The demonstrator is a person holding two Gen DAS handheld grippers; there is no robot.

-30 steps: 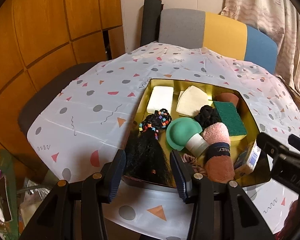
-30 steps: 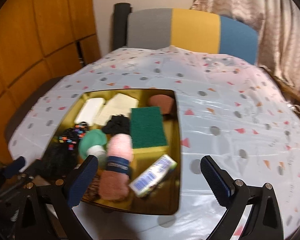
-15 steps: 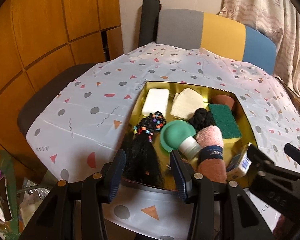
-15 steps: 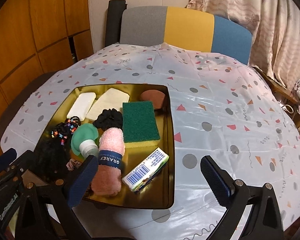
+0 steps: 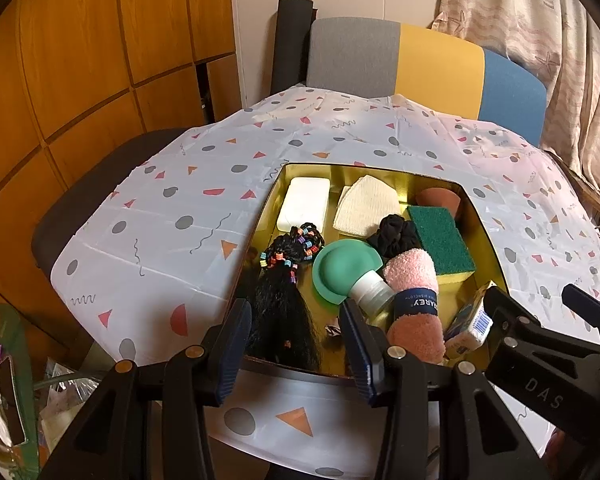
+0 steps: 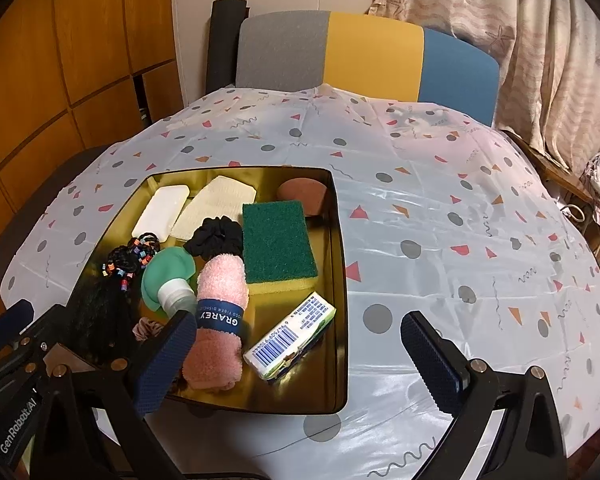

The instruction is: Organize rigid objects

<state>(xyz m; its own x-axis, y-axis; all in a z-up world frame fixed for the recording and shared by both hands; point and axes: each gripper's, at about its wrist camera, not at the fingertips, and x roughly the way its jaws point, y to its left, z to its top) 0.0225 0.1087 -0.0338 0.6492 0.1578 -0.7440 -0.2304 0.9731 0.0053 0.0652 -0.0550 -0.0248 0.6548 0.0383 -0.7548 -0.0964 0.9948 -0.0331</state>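
Note:
A gold tray (image 5: 266, 216) (image 6: 342, 280) on the patterned tablecloth holds a white soap bar (image 5: 304, 208), a cream cloth (image 5: 366, 210), a brown puff (image 6: 302, 194), a green scouring sponge (image 6: 278, 240), a black scrunchie (image 6: 216, 238), a green-capped bottle (image 5: 342, 270), a pink rolled dishcloth (image 6: 220, 312), a barcoded soap box (image 6: 290, 336) and a black beaded hairpiece (image 5: 284, 312). My left gripper (image 5: 294, 332) hovers open over the tray's near edge, above the hairpiece and touching nothing. Over the tray's near right corner, my right gripper (image 6: 298, 332) (image 5: 534, 300) is wide open and holds nothing.
The tablecloth (image 6: 440, 208) spreads bare to the right and behind the tray. A grey, yellow and blue chair back (image 6: 364, 56) stands at the far edge. Wooden panels line the left, curtains (image 6: 540, 40) the right. Clutter lies on the floor at lower left (image 5: 0, 380).
The right wrist picture was blurred and shifted, and is now sharp and steady. In the left wrist view the right gripper has slid a little lower. Jaws and tray contents are unchanged.

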